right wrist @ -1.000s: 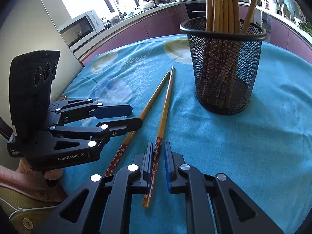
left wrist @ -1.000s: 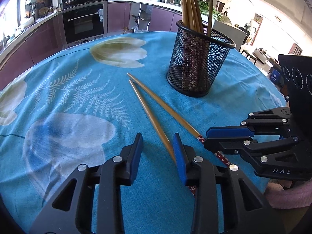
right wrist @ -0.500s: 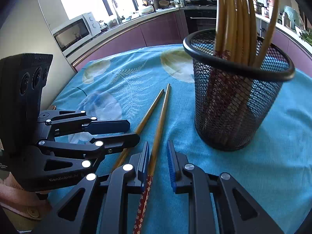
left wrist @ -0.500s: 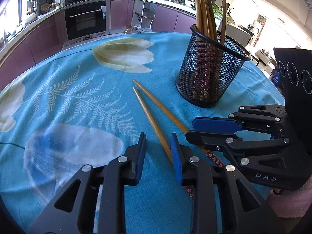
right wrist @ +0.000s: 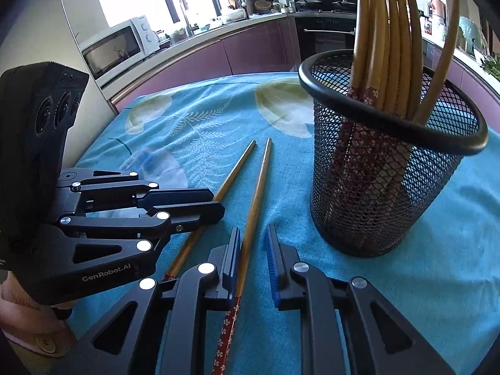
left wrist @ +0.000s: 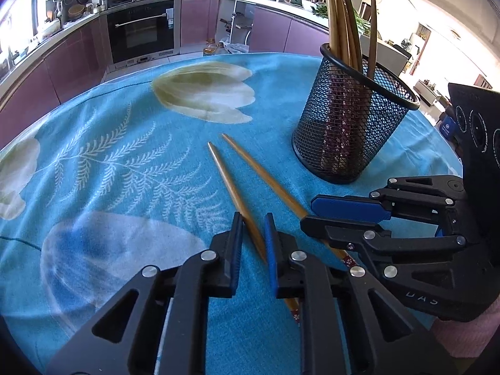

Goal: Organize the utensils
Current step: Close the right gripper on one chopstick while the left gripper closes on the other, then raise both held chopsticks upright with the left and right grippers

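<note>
Two chopsticks lie side by side on the surface (left wrist: 125, 172), handles toward its near edge, just beside the mesh holder (left wrist: 343, 143). The left claw (left wrist: 252, 218) straddles the left chopstick (left wrist: 231, 184) and the right claw (right wrist: 253, 231) straddles the right chopstick (right wrist: 257, 187). Both sets of jaws are closing and neither is clenched yet.

A thin stick may roll or pivot free as the pads meet. The crowded claws could knock each other, or a swinging tip could catch the holder's rim.

The handle ends hide under the claw bodies. The fingertips possibly touch the cloth, but I cannot tell. The tops of the chopsticks already in the holder are cut off.
</note>
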Available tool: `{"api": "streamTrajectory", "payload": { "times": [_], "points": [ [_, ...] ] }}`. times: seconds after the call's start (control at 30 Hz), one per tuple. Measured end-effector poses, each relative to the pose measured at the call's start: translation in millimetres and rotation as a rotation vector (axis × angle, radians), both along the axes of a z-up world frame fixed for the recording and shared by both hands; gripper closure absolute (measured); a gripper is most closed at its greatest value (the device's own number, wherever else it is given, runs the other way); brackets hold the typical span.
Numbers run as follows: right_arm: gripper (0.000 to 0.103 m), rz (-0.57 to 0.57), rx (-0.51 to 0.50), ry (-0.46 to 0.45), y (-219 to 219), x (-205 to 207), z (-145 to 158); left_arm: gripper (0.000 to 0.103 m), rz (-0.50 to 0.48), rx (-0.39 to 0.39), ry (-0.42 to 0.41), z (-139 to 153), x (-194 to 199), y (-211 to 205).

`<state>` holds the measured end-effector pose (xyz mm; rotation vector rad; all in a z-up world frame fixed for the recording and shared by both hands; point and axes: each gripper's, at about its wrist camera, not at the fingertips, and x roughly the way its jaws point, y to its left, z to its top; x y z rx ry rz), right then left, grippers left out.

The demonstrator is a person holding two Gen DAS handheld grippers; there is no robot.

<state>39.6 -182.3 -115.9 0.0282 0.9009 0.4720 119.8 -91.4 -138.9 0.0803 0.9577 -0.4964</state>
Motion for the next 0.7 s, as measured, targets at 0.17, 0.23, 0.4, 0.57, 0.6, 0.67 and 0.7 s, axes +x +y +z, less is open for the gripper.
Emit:
{"api": "streamTrajectory", "payload": {
  "times": [0.17, 0.23, 0.4, 0.57, 0.6, 0.67, 0.7],
  "points": [
    [0.096, -0.023, 0.059, 0.024, -8, 1, -1, 0.090, 0.018, -0.014, 0.005, -1, -1, 2],
    [0.097, -0.033, 0.084, 0.030, -12, 1, 0, 0.091, 0.024, -0.014, 0.003, 0, -2, 3],
    [0.097, -0.025, 0.113, 0.023, -16, -2, 6, 0.093, 0.030, -0.016, 0.004, 1, -6, 4],
    [0.097, -0.001, 0.104, 0.029, -11, -2, 6, 0.095, 0.020, -0.006, -0.002, 2, -11, 1],
    [0.097, 0.003, 0.099, 0.032, -10, -1, 5, 0.095, 0.016, -0.003, -0.002, 2, -11, 0],
    [0.097, 0.007, 0.091, 0.036, -8, -1, 4, 0.094, 0.007, 0.006, 0.001, 2, -12, -1],
    [0.097, 0.012, 0.092, 0.040, -8, -1, 3, 0.094, 0.006, 0.010, 0.006, 1, -12, -2]
  ]
}}
